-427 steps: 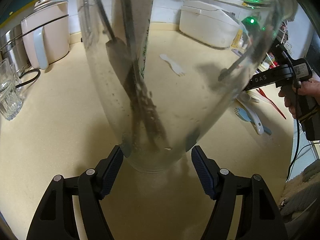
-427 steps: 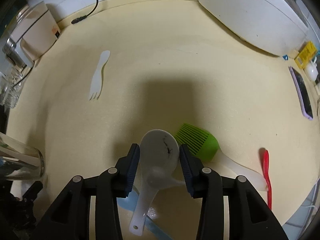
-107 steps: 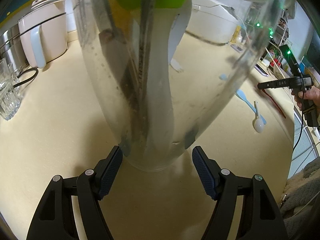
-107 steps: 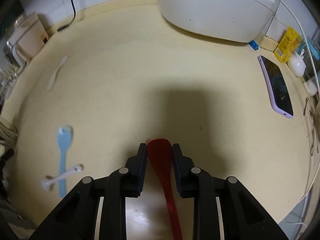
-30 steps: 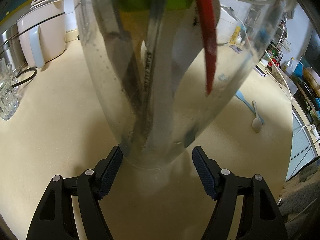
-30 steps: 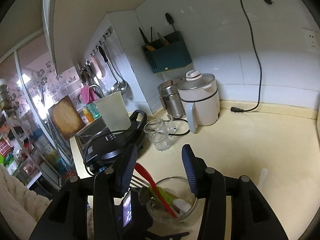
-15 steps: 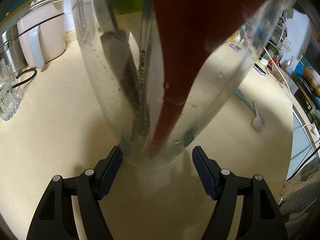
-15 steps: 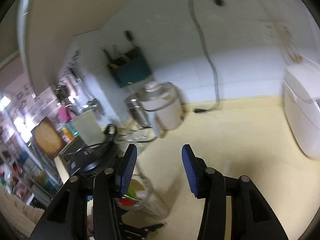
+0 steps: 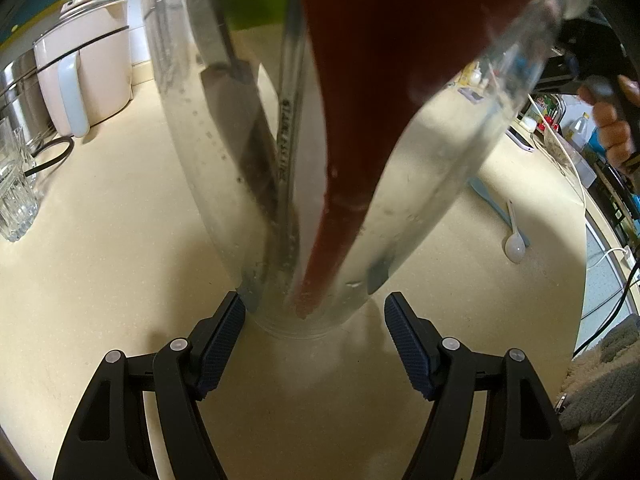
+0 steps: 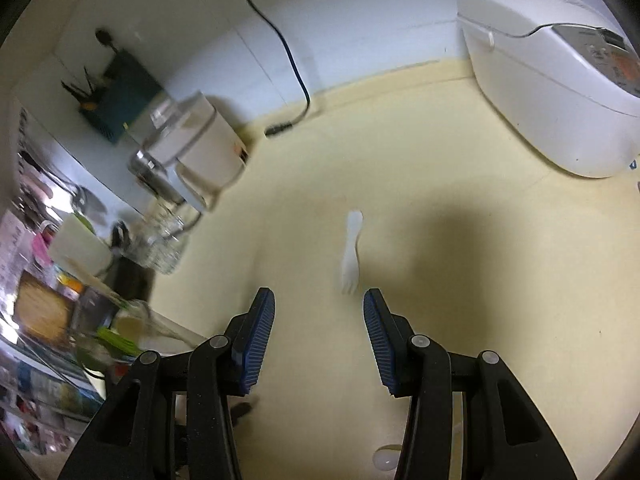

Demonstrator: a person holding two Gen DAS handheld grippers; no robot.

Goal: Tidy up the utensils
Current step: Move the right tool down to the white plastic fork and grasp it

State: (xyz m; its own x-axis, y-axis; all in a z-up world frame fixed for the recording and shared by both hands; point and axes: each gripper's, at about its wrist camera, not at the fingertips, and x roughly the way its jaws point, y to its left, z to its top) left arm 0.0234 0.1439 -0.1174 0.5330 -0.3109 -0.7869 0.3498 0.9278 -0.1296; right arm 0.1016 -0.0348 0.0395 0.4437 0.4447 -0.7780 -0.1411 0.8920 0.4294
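With my left claw (image 9: pixel 314 334) wide around the glass jar (image 9: pixel 312 200) holding the red spoon (image 9: pixel 360 120), my empty, half-open right claw (image 10: pixel 319 330) still must collect the white fork (image 10: pixel 351 248) on the worktop (image 10: pixel 460 280).

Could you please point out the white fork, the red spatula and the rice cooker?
white fork (image 10: pixel 351 258), right wrist view, its handle.
red spatula (image 9: pixel 344 216), left wrist view, handle inside glass.
rice cooker (image 10: pixel 552 92), right wrist view, its side.

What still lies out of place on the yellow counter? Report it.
A white plastic fork lies loose mid-counter, and a small white spoon rests across a light blue utensil, all outside the clear glass jar that holds the others.
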